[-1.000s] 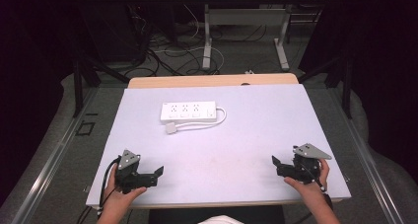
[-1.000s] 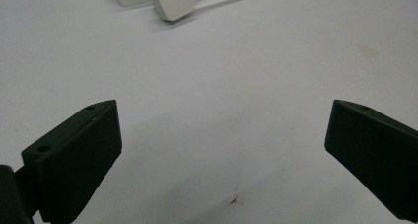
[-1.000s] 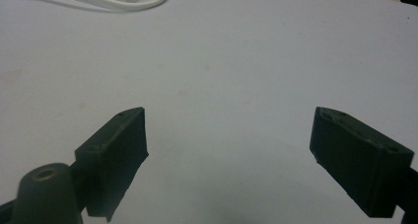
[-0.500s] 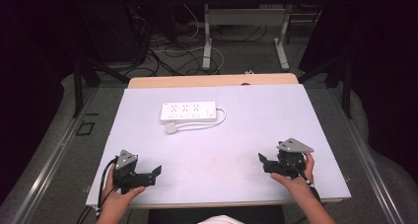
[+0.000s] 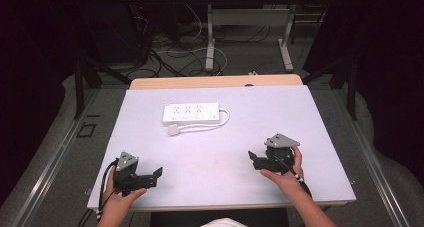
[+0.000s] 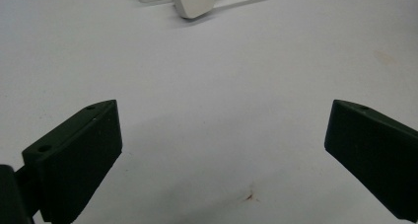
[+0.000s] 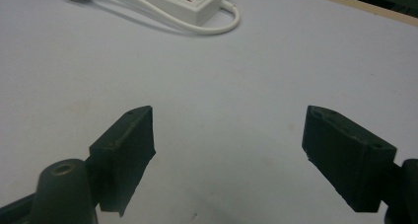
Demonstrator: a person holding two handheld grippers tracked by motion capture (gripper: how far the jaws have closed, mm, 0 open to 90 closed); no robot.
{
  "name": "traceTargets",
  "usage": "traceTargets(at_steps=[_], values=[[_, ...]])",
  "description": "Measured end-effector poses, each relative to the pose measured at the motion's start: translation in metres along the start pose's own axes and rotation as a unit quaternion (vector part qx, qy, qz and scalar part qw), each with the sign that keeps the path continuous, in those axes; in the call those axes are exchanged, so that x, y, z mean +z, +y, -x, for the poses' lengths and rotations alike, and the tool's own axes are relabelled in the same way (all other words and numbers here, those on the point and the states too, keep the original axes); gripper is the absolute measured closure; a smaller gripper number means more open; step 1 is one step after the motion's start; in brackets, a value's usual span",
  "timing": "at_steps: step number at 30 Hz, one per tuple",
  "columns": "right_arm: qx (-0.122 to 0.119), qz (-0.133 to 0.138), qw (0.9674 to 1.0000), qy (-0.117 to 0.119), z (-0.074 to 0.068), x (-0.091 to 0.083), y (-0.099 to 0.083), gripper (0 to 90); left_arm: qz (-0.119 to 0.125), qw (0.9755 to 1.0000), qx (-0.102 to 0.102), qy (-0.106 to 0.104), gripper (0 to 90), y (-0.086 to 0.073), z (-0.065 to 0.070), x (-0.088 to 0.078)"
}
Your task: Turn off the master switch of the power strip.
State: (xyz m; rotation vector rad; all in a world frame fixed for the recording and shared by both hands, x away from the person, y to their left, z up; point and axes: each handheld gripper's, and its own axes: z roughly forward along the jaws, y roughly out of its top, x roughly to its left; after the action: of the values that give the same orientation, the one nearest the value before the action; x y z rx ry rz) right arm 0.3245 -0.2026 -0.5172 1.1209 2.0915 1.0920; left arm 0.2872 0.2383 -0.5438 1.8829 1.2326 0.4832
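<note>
So the white power strip (image 5: 191, 113) lies flat on the pale surface (image 5: 300, 117), a bit toward 11 o'clock of its middle. Its cord (image 5: 220, 122) loops round from the 3 o'clock end, and the plug (image 5: 173, 130) sits just beside the strip's near edge.

Left claw (image 5: 156, 173) is parked at about 7 o'clock near the front edge, jaws spread wide, nothing between them.

Right claw (image 5: 253, 159) hovers around 5 o'clock, aimed at the strip but well apart from it. Its jaws have just been closing a touch, yet they stand wide open with only bare surface between them.
</note>
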Motion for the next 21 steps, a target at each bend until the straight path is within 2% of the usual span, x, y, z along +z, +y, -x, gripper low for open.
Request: traceTargets(at_steps=[11,21], values=[[-0.005,-0.010,0.9999,0.012,-0.009,0.009,0.016,21.7,-0.002,1.0000,0.001,-0.001,1.1,0.001,-0.001,-0.001],[-0.012,-0.012,0.9997,0.020,-0.012,0.016,0.033,23.1,-0.002,1.0000,0.001,0.000,1.1,0.001,-0.001,-0.001]])
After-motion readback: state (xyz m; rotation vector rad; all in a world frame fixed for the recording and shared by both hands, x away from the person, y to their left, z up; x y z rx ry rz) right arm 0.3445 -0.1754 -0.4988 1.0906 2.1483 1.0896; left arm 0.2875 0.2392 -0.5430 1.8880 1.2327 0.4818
